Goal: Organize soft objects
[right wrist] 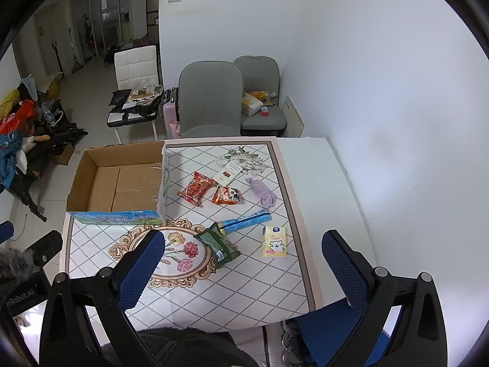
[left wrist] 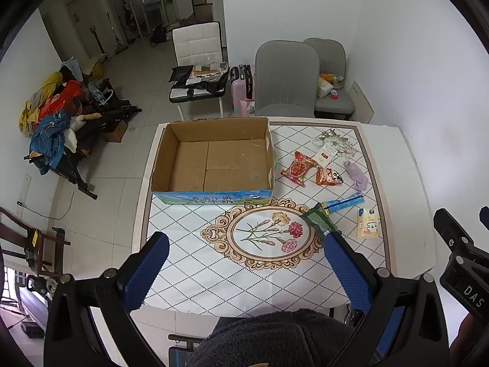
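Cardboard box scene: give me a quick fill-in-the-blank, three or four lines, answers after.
1. The cardboard box holds ____ items.
2. The lilac cloth lies on the table, not in the ____.
3. Both the left tongs and the right tongs are ____, holding nothing.
4. The green packet touches one end of the ____ pouch.

Missing words: no; box; open; blue

empty cardboard box (left wrist: 214, 160), left tongs (left wrist: 246, 252) spread
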Action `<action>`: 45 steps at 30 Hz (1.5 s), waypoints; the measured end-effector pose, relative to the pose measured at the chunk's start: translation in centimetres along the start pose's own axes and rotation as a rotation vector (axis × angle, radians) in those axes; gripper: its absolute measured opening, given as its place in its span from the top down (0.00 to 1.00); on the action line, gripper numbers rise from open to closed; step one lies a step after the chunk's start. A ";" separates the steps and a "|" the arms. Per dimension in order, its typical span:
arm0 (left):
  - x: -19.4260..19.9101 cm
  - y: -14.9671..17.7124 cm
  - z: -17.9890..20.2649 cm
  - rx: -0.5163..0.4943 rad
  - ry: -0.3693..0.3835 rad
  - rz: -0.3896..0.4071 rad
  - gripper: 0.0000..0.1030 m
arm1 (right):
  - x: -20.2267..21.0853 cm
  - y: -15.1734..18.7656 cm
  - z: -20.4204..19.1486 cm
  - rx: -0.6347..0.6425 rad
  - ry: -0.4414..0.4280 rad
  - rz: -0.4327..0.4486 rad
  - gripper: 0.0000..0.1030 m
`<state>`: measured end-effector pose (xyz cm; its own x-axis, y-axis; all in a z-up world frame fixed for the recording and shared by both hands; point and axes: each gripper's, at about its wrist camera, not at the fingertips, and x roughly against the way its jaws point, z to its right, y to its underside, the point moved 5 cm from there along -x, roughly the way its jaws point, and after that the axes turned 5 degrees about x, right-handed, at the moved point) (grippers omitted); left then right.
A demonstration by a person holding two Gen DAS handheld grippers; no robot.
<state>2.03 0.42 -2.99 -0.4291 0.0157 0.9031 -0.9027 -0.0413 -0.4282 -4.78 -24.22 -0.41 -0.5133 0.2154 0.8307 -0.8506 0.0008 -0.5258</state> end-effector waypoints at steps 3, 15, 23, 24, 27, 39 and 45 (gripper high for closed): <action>0.0 0.0 0.0 -0.001 0.002 0.000 0.00 | 0.1 0.0 0.1 0.000 0.000 0.002 0.00; 0.3 -0.1 0.1 0.005 0.004 0.002 0.00 | 0.9 0.1 -0.1 0.008 0.001 0.019 0.00; 0.5 0.0 -0.1 0.008 0.006 0.004 0.00 | 1.4 0.3 -0.2 0.013 -0.004 0.031 0.00; 0.6 -0.1 -0.1 0.008 0.006 0.005 0.00 | 1.5 0.3 -0.2 0.014 -0.004 0.031 0.00; 0.6 0.0 -0.2 0.010 0.009 0.003 0.00 | 1.6 0.4 -0.2 0.011 -0.008 0.031 0.00; 0.8 -0.1 -0.4 0.005 0.013 -0.002 0.00 | 1.7 0.5 -0.6 0.014 -0.003 0.034 0.00; 0.7 -0.1 -0.5 0.006 0.015 0.002 0.00 | 1.7 0.3 -0.6 0.017 -0.001 0.041 0.00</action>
<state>1.81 0.92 -2.29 -0.4318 0.0308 0.9015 -0.9015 -0.0472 -0.4302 -5.84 -23.27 0.76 -0.5478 0.2137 0.8088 -0.8307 -0.0242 -0.5562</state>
